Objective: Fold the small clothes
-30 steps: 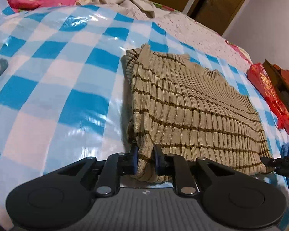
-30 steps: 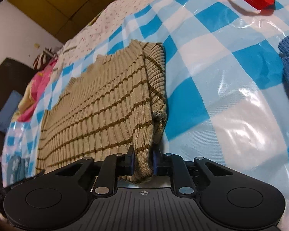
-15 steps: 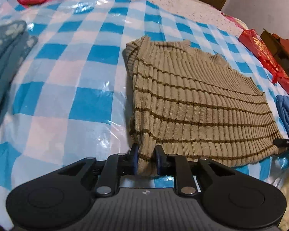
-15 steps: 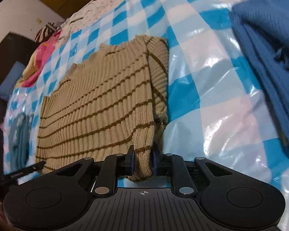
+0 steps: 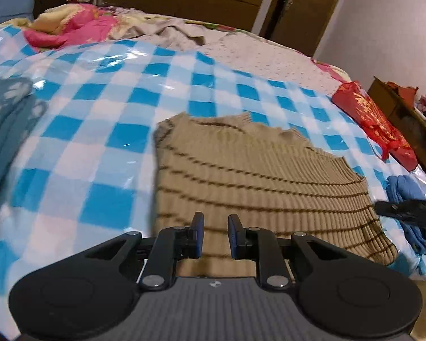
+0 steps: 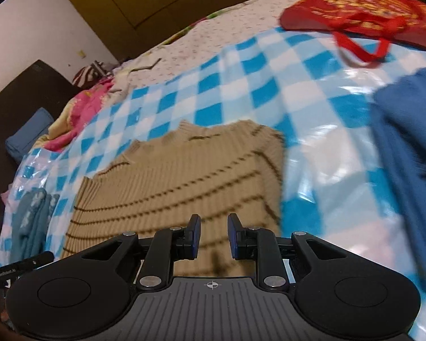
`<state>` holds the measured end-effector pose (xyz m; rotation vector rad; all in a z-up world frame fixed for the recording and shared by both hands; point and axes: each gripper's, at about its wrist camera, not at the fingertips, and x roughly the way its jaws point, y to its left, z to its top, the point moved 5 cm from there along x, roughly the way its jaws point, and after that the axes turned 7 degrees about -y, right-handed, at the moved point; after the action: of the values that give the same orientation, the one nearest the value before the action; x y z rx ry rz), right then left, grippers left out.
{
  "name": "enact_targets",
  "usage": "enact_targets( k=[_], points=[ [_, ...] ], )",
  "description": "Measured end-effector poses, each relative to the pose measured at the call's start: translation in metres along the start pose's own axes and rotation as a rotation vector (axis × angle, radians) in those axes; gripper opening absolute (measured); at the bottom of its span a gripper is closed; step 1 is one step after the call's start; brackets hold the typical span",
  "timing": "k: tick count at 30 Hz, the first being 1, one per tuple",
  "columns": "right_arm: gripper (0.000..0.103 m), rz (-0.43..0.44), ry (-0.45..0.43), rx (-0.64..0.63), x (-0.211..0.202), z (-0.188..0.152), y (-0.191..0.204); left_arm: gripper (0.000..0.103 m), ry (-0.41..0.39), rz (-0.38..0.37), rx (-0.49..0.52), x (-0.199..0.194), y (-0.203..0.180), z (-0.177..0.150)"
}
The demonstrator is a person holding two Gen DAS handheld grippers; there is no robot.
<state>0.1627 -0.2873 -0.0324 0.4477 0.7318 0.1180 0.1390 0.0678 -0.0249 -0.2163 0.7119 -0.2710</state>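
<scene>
Both grippers have let go of the striped sweater [image 5: 258, 176] — left gripper [image 5: 215, 234] and right gripper [image 6: 213, 236] now hover open above it; this fold looks finished.

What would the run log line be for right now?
left gripper: open | right gripper: open | striped sweater: flat on checkered sheet
</scene>
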Motion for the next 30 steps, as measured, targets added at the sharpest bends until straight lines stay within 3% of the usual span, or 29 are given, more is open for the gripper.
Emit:
enact_targets(
  k=[3,6,11,14,17,21,27,30],
  points=[
    [0.022,-0.013,-0.020,-0.013,0.025,0.005,0.005,0.030,0.002,0.006,0.026,0.021,-0.008,-0.002],
    [0.018,-0.092,-0.017,0.002,0.045,0.009,-0.011,0.030,0.029,0.030,0.033,0.038,-0.005,-0.008],
    [0.010,-0.103,0.003,0.093,0.053,0.004,-0.039,0.030,0.055,0.033,-0.057,0.044,0.016,-0.025],
    [0.012,-0.115,-0.001,0.092,0.049,0.003,-0.038,0.030,0.035,0.033,-0.093,0.038,0.020,-0.026],
    [0.022,-0.125,-0.022,0.060,0.036,0.003,-0.025,0.030,0.008,0.038,-0.103,0.030,0.018,-0.026],
    [0.022,-0.116,-0.042,0.010,0.019,-0.002,-0.006,0.030,-0.022,0.047,-0.102,0.023,0.016,-0.028],
    [0.020,-0.166,0.052,-0.040,0.035,-0.028,-0.001,0.030,-0.016,0.066,-0.086,0.023,0.018,-0.039],
    [0.022,-0.177,0.046,-0.036,0.029,-0.025,0.005,0.031,-0.029,0.077,-0.047,0.021,0.012,-0.040]
  ],
)
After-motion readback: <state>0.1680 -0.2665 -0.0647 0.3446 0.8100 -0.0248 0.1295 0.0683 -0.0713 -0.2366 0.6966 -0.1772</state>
